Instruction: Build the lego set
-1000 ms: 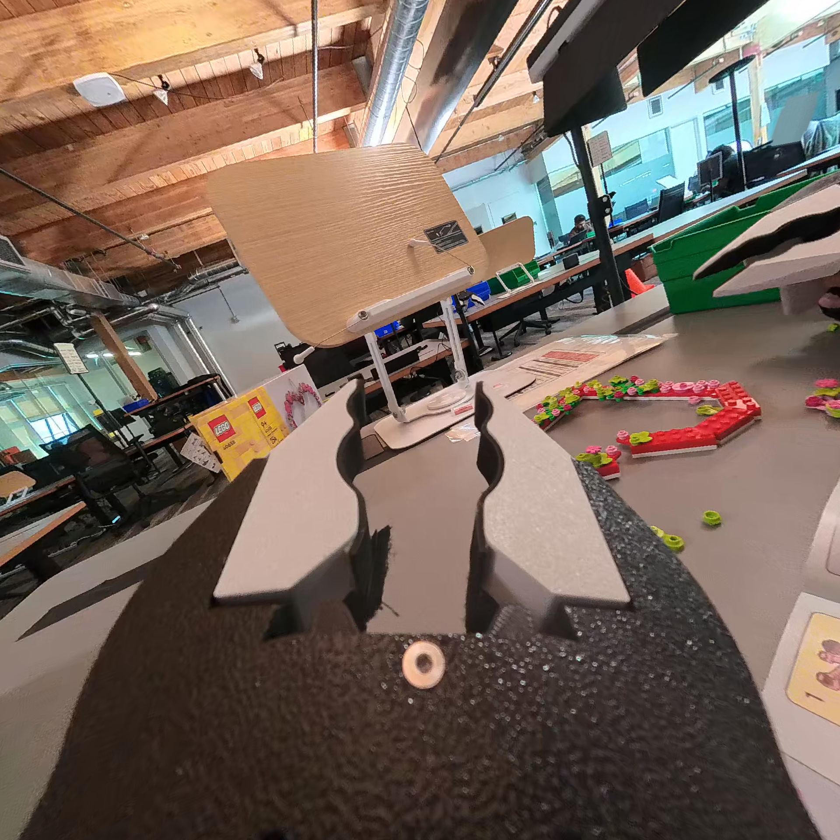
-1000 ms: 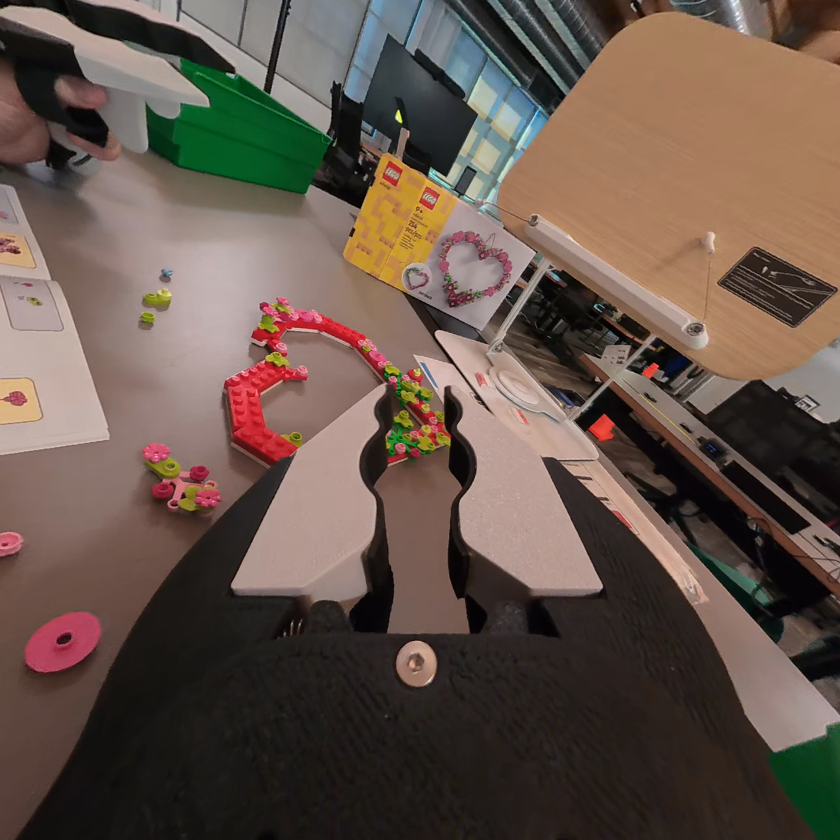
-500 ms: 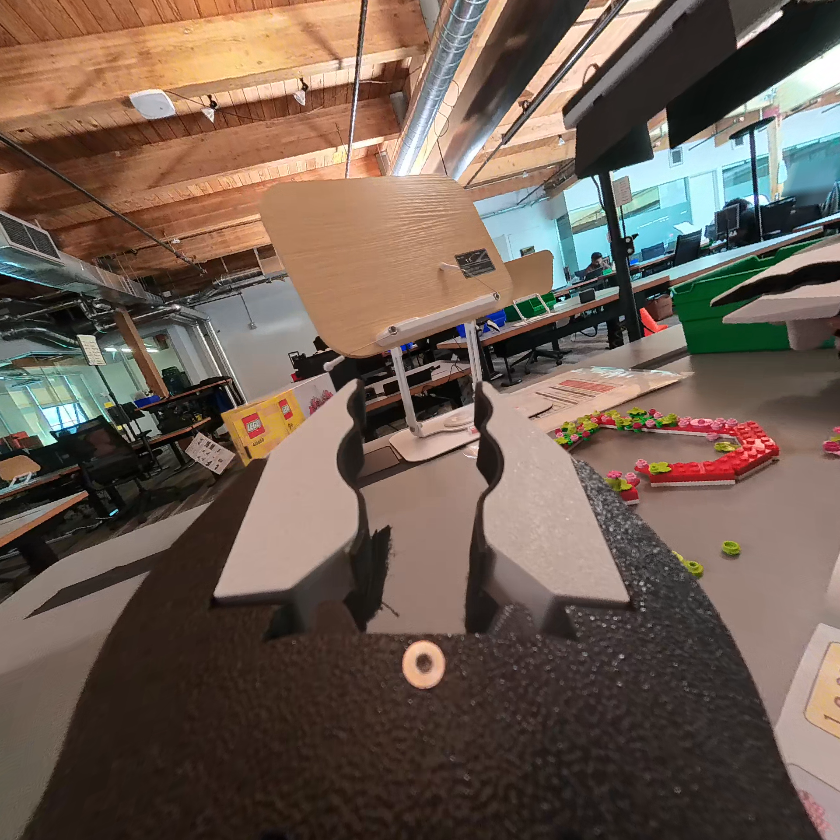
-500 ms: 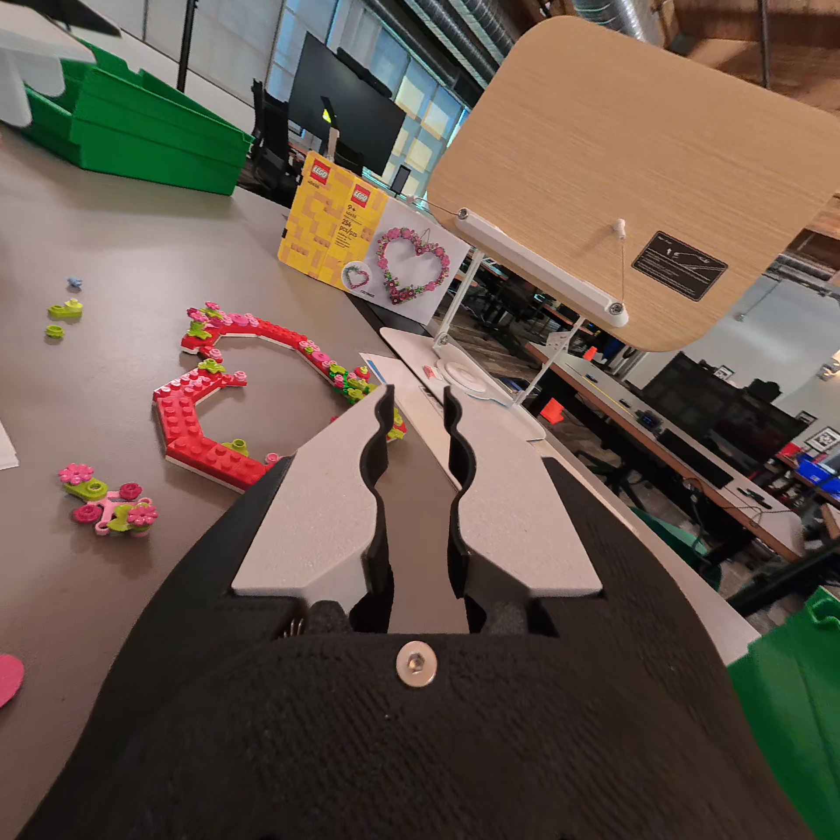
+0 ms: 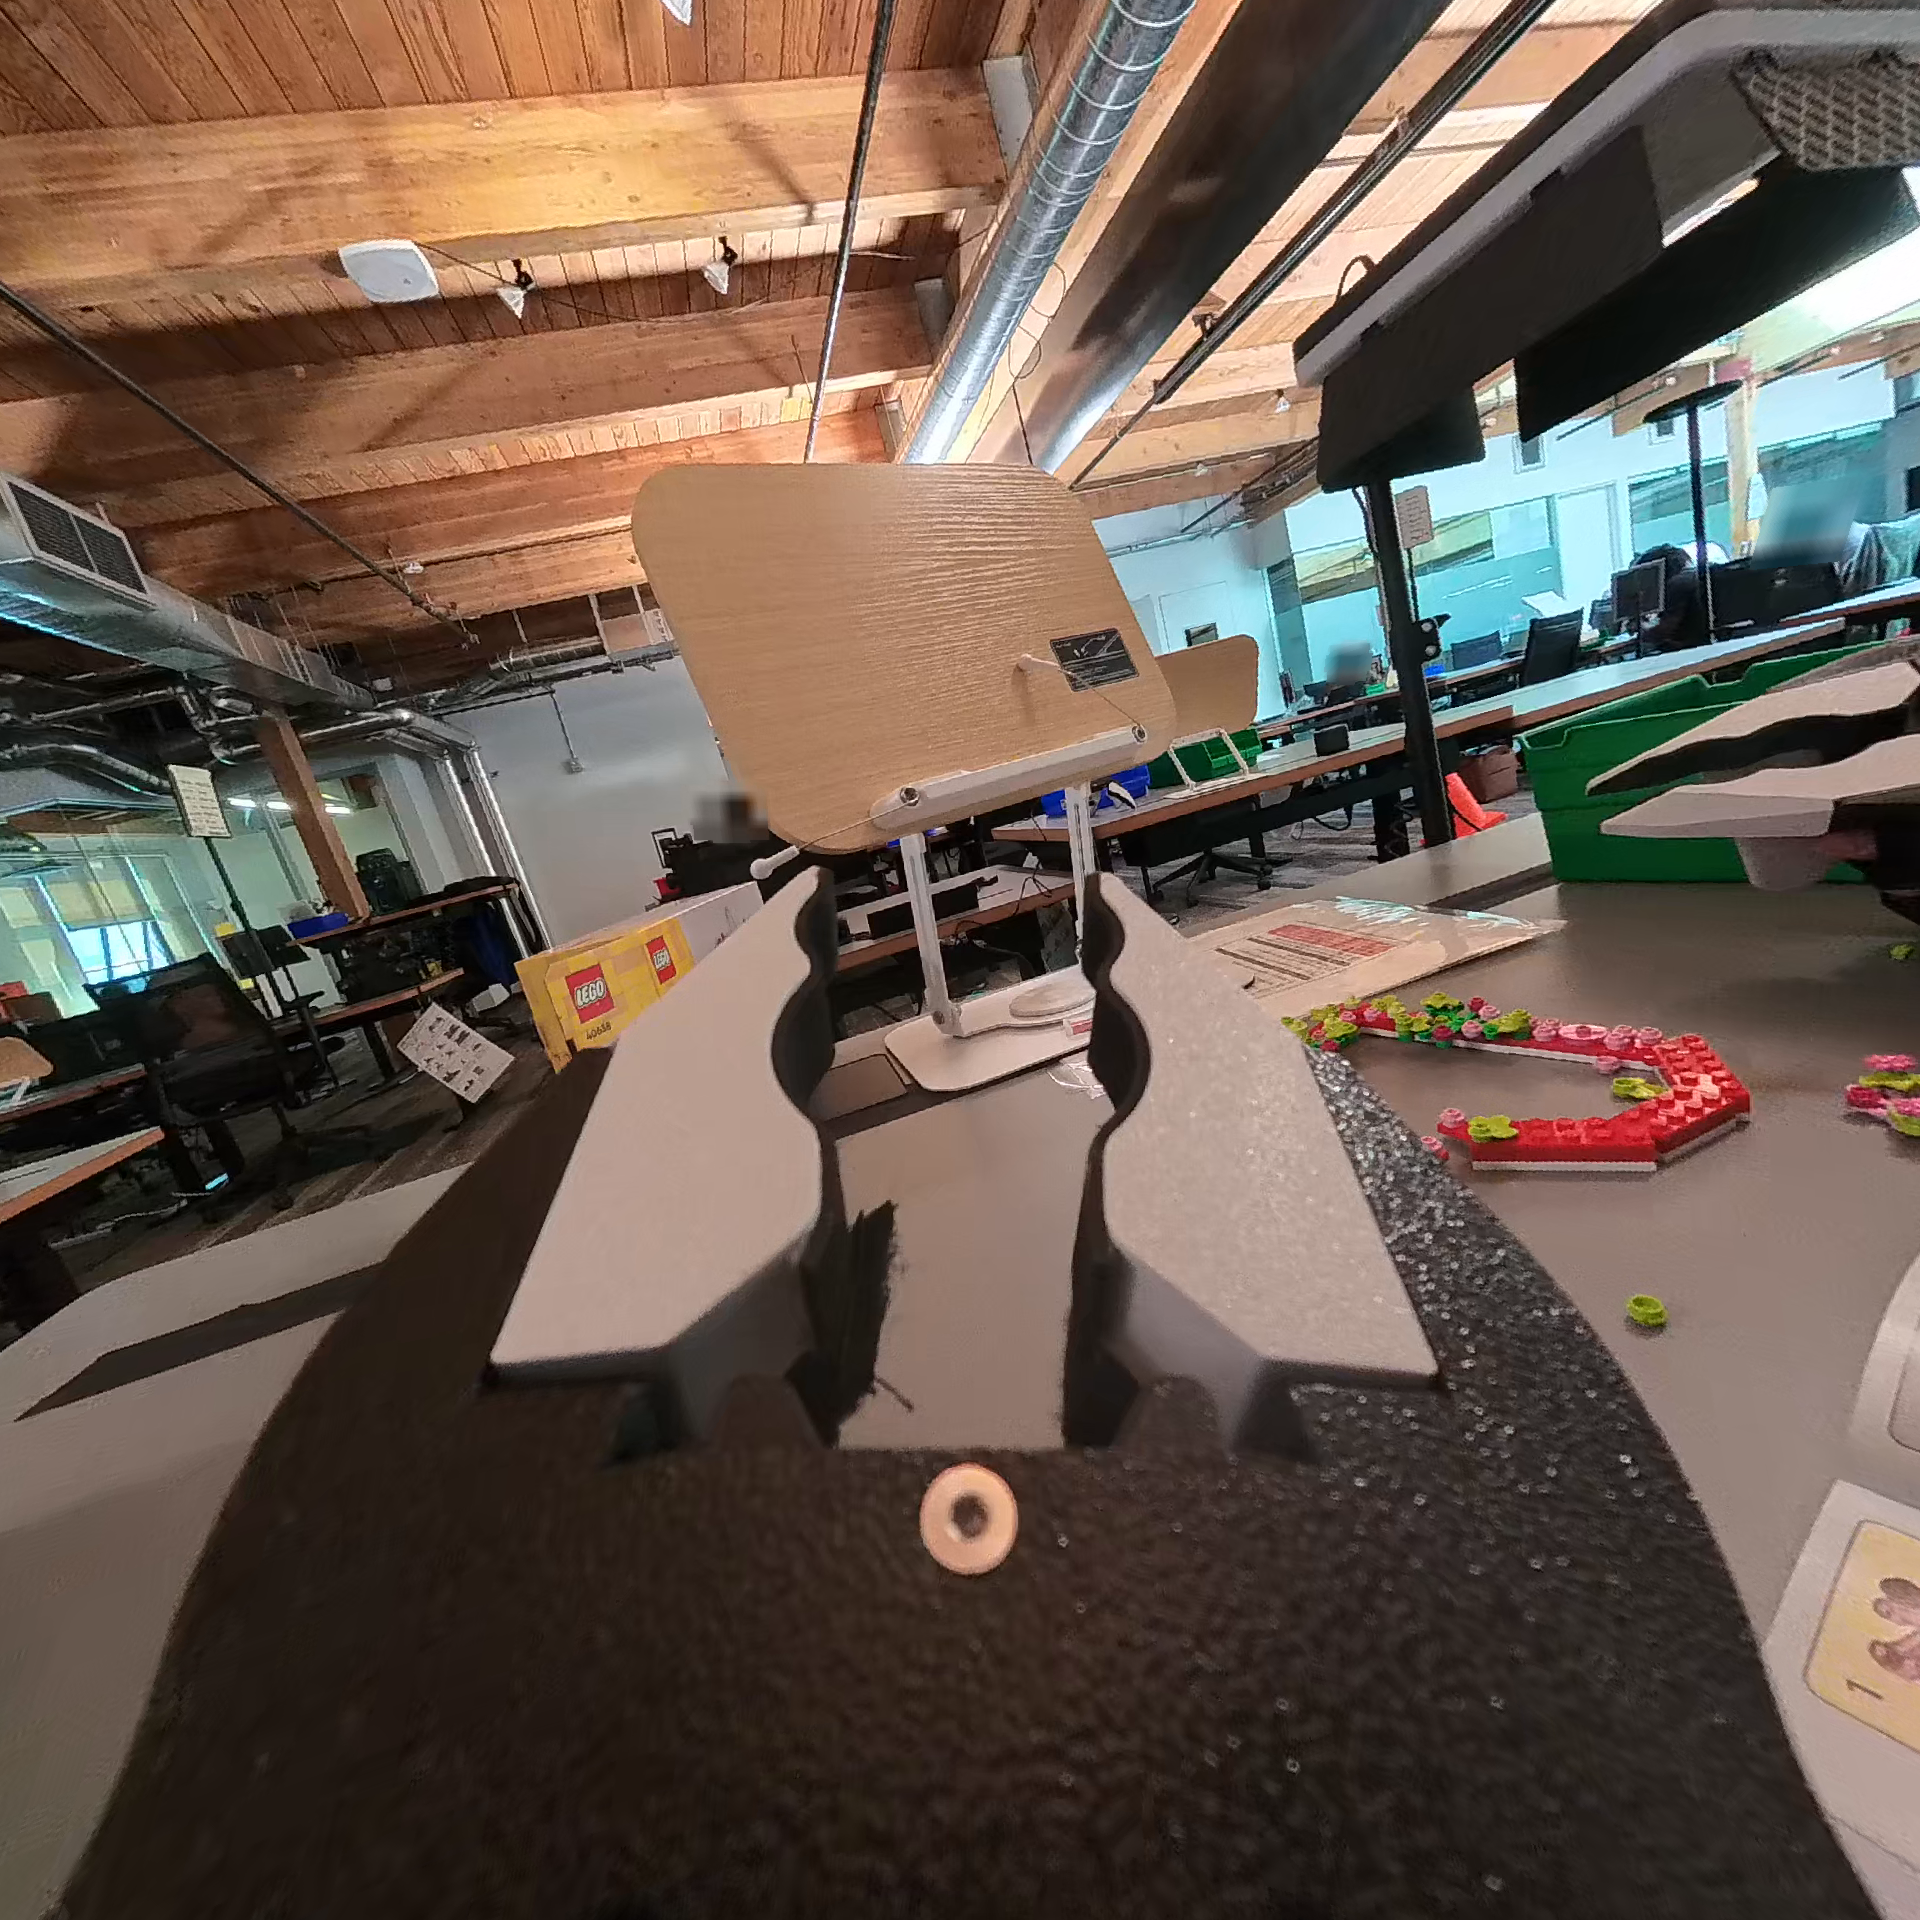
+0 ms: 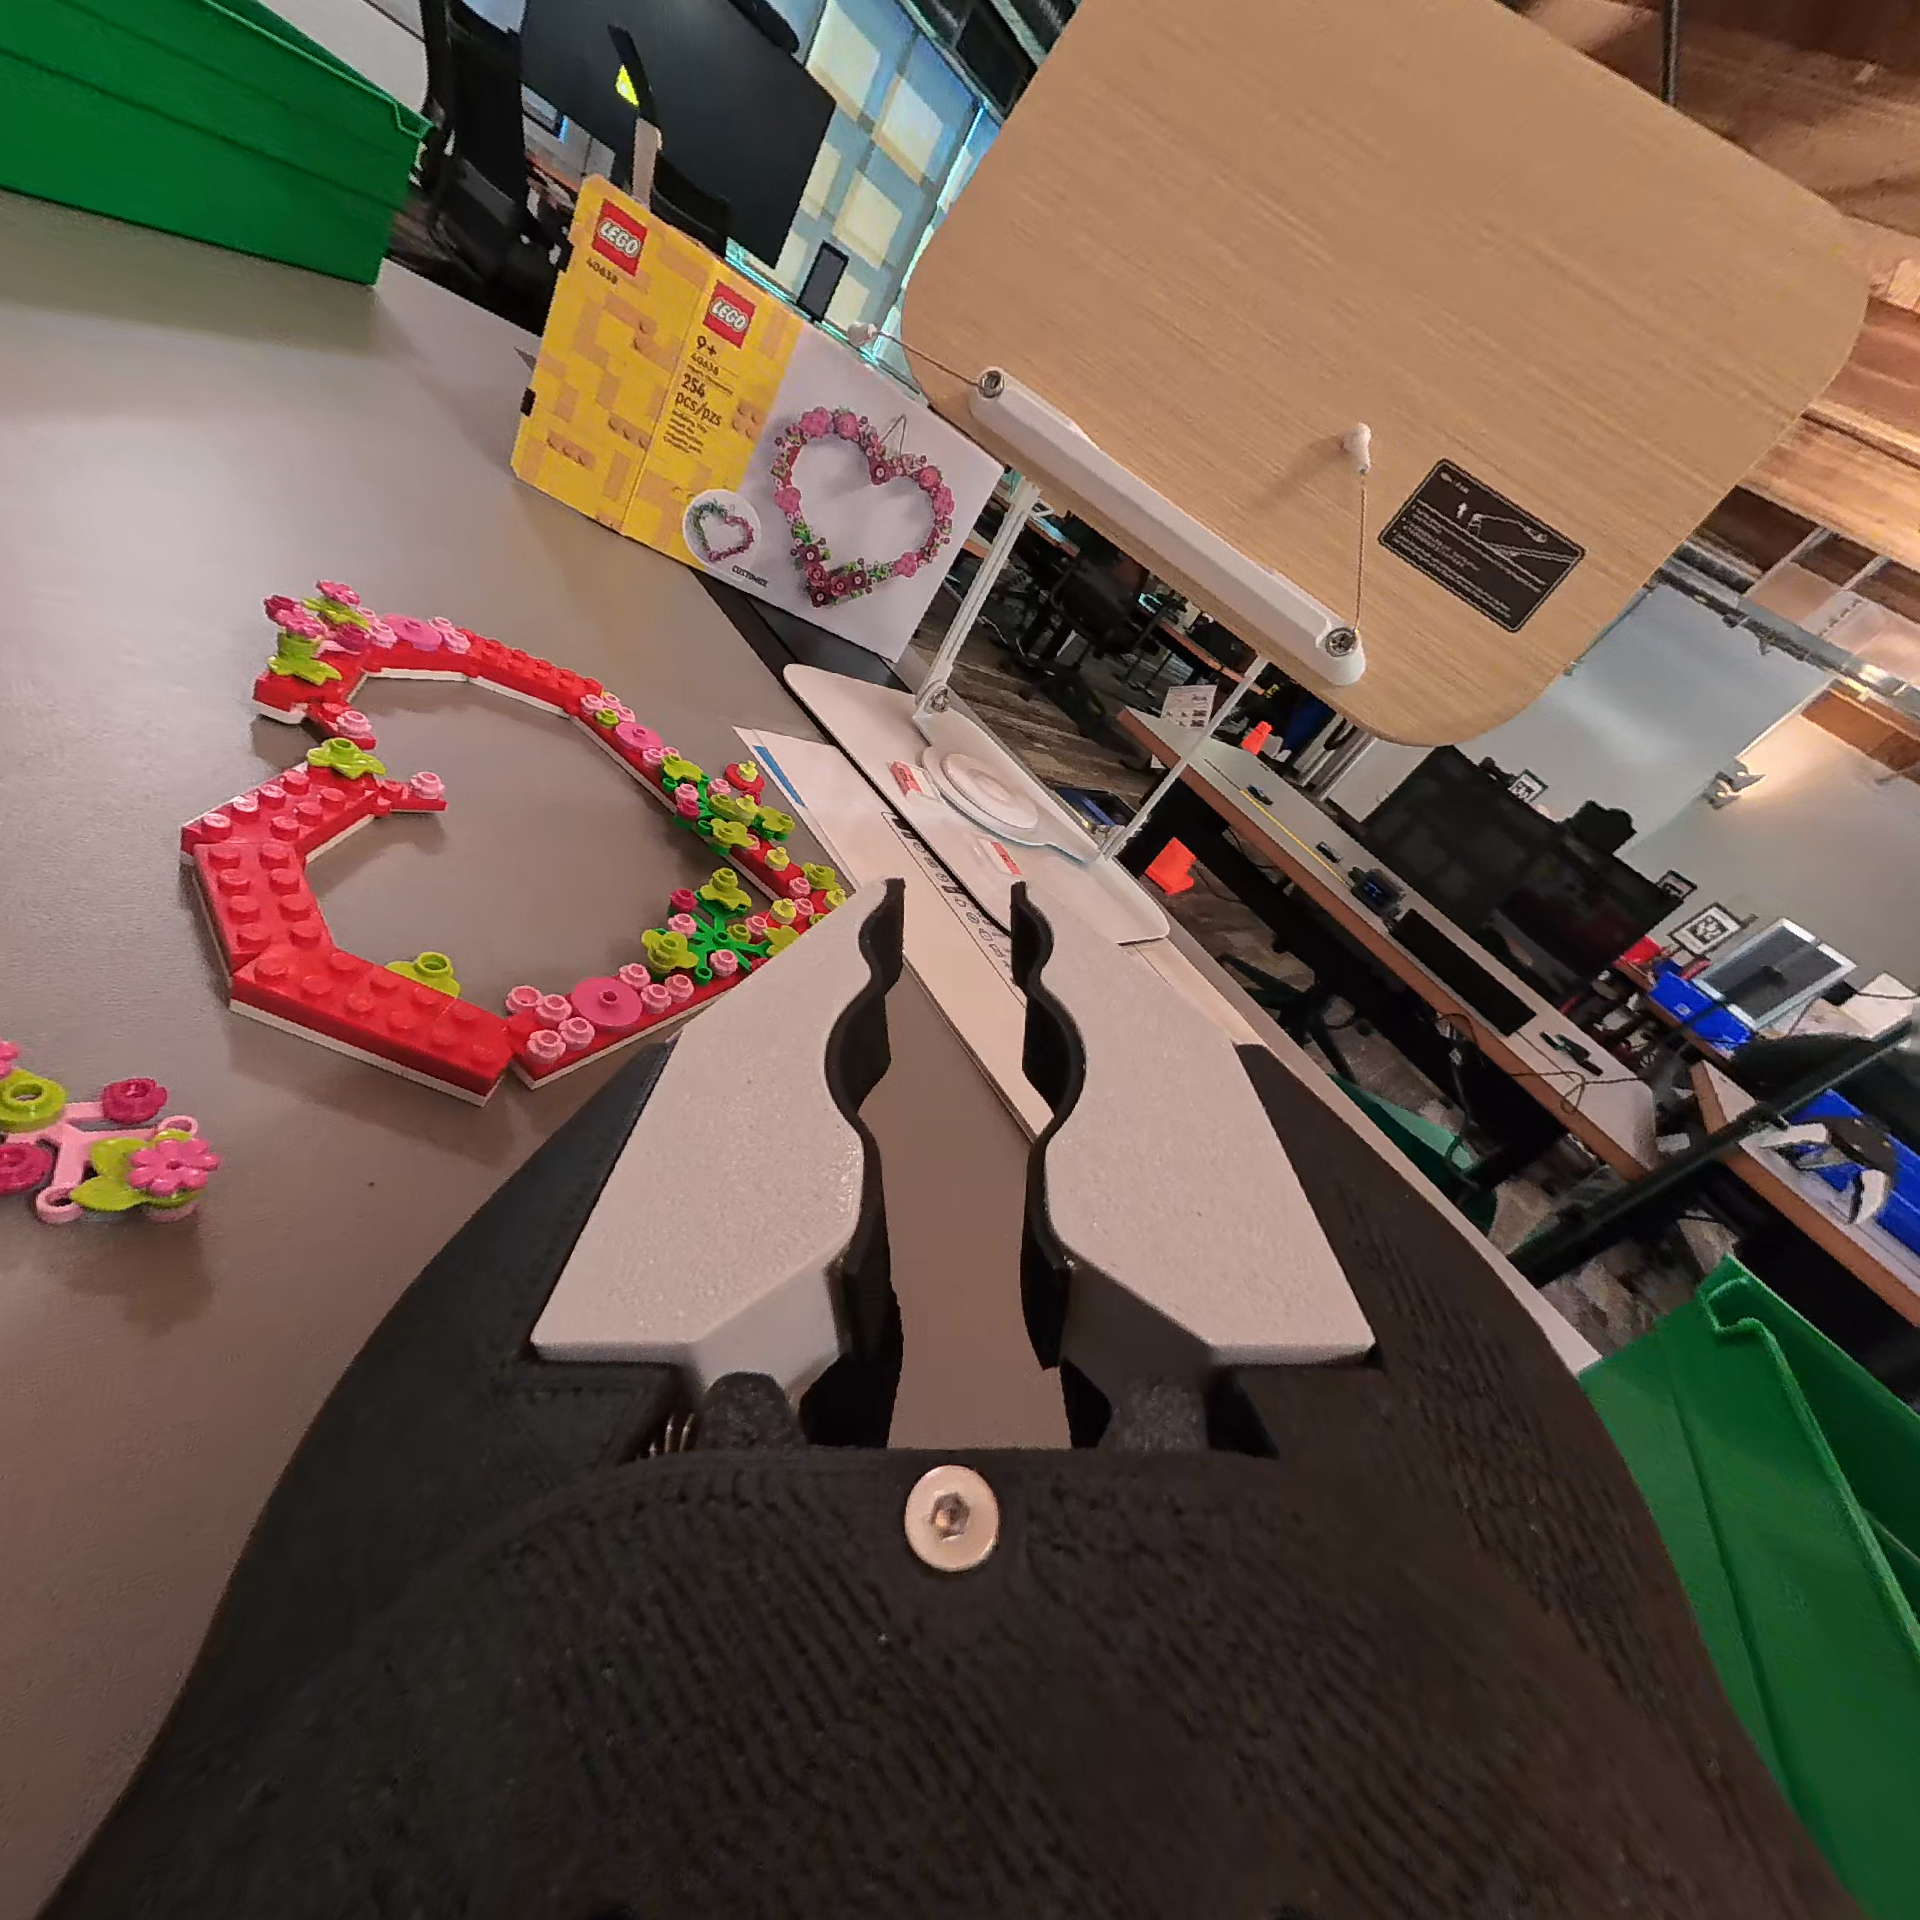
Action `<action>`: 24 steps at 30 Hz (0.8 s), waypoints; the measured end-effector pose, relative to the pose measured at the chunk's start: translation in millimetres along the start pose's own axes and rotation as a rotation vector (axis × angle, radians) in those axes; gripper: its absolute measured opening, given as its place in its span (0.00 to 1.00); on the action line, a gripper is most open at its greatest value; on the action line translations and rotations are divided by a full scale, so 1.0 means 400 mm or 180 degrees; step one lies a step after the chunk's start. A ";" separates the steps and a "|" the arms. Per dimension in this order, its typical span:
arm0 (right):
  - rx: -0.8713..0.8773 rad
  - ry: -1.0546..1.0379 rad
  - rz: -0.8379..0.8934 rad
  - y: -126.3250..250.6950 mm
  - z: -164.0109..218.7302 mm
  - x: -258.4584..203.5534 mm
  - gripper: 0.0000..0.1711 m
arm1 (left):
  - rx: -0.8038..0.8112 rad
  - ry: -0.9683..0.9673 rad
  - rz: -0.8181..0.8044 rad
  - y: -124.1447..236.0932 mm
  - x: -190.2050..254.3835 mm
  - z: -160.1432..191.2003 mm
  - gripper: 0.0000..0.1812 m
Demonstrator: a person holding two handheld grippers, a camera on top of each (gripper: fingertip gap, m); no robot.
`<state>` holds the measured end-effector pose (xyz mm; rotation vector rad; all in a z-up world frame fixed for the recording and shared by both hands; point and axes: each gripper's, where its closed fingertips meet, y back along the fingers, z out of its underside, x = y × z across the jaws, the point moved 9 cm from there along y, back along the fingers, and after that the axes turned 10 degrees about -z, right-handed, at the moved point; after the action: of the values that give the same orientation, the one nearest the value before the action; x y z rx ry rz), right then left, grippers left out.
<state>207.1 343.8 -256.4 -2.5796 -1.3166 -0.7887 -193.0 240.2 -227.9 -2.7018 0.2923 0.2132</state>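
Observation:
A red heart-shaped lego frame (image 6: 312, 935) with pink and green flowers lies on the grey table (image 6: 208, 436), left of my right gripper (image 6: 956, 904), which is open and empty. A small pink and green flower cluster (image 6: 114, 1148) lies at the left. In the left wrist view the frame (image 5: 1621, 1112) is on the right. My left gripper (image 5: 956, 904) is open, empty, raised and pointed at a wooden book stand (image 5: 894, 644). The right gripper (image 5: 1766, 790) shows at the right edge there.
The yellow lego box (image 6: 665, 384) stands behind the frame. The book stand (image 6: 1403, 312) looms over the table's edge. Green bins (image 6: 187, 135) are at the back left and another (image 6: 1787, 1507) at the right. Instruction sheets (image 5: 1860, 1652) and a loose green stud (image 5: 1647, 1309) lie right. The grippers' ends are close to 35 cm from one another.
The right gripper has moved forward and lower, closer to the frame. The left gripper has tilted up and shifted slightly. Both stay open and empty.

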 end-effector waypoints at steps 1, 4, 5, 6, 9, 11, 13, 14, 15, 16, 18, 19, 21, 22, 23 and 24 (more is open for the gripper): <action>-0.0001 0.0008 0.0005 0.000 0.000 0.000 0.11 | -0.0001 -0.0005 0.0003 0.000 0.000 0.000 0.25; 0.0011 0.0016 0.0007 0.000 -0.001 0.000 0.11 | -0.0003 -0.0021 0.0000 -0.001 0.000 0.000 0.25; 0.0013 0.0012 0.0009 0.000 -0.001 0.000 0.11 | -0.0003 -0.0027 0.0000 -0.001 0.001 0.000 0.25; 0.0015 0.0008 0.0008 0.000 0.000 0.001 0.11 | -0.0005 -0.0029 0.0001 -0.001 0.001 0.001 0.25; 0.0017 0.0013 0.0012 0.002 0.000 0.002 0.11 | -0.0013 -0.0021 0.0012 -0.002 0.002 0.003 0.24; -0.0021 0.0083 0.0026 0.000 0.000 0.000 0.11 | -0.0008 -0.0016 0.0024 -0.003 0.002 0.004 0.24; -0.0027 0.0122 0.0011 -0.001 -0.001 -0.003 0.11 | -0.0042 -0.0025 0.0021 -0.004 0.003 0.006 0.24; -0.0034 0.0136 0.0015 -0.002 -0.001 -0.004 0.11 | -0.0055 -0.0029 0.0025 -0.004 0.004 0.006 0.24; -0.0035 0.0143 0.0016 -0.002 -0.002 -0.004 0.11 | -0.0065 -0.0032 0.0020 -0.004 0.004 0.006 0.23; -0.0034 0.0140 0.0017 -0.002 -0.001 -0.004 0.11 | -0.0073 -0.0038 0.0018 -0.005 0.005 0.007 0.23; -0.0030 0.0127 0.0028 -0.001 -0.001 -0.003 0.11 | -0.0079 -0.0058 0.0013 -0.005 0.005 0.007 0.22; -0.0026 0.0117 0.0030 0.000 -0.001 -0.002 0.11 | -0.0085 -0.0067 0.0012 -0.005 0.005 0.007 0.22; -0.0025 0.0101 0.0028 0.000 0.000 -0.001 0.11 | -0.0101 -0.0076 0.0013 -0.005 0.005 0.007 0.21; -0.0025 0.0102 0.0027 0.000 0.000 -0.001 0.11 | -0.0103 -0.0076 0.0012 -0.005 0.005 0.006 0.21; -0.0026 0.0105 0.0023 0.000 0.000 -0.002 0.11 | -0.0105 -0.0077 0.0010 -0.005 0.005 0.006 0.21; -0.0028 0.0111 0.0026 0.000 0.000 -0.002 0.11 | -0.0107 -0.0081 0.0003 -0.005 0.005 0.006 0.21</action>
<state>206.6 343.2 -256.7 -2.5641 -1.2948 -0.8361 -191.0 242.8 -229.8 -2.7300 0.2848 0.2549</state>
